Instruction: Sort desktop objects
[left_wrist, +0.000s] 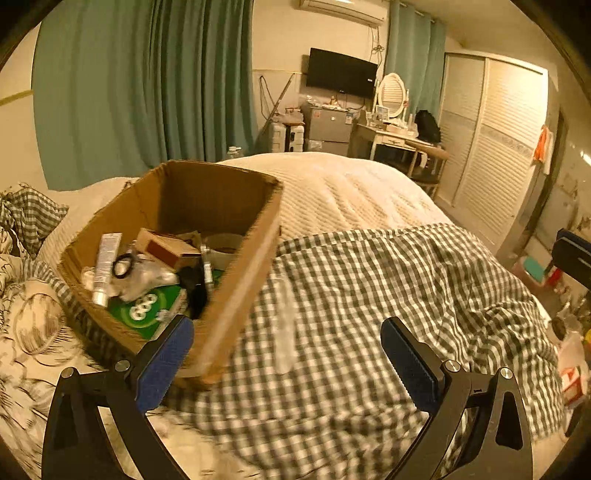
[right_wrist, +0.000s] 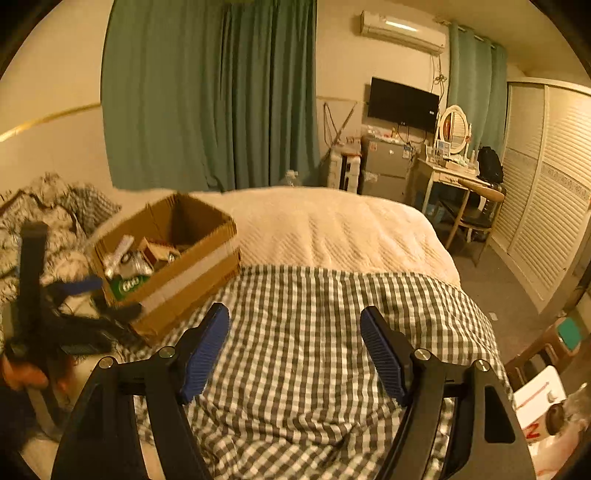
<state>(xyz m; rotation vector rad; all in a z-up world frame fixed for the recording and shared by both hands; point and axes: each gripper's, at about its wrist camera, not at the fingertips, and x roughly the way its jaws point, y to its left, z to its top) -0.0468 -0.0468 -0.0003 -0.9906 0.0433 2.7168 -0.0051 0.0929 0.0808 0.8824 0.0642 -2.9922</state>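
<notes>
A matt, rough-edged corrugated cardboard box (left_wrist: 236, 258) sat on soft gingham cloth (left_wrist: 369, 314) beside a ribbed, cream quilted bedspread (left_wrist: 351, 195). The left gripper (left_wrist: 286, 354) showed ridged blue pads (left_wrist: 164, 363) on smooth black plastic, with shiny metal pins.

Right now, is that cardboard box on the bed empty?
No, the cardboard box holds a white tube and a green packet, among other things.

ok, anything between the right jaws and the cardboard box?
Nothing visible. The right gripper is open and empty over bare checked blanket; the cardboard box sits ahead to its left, top open.
</notes>
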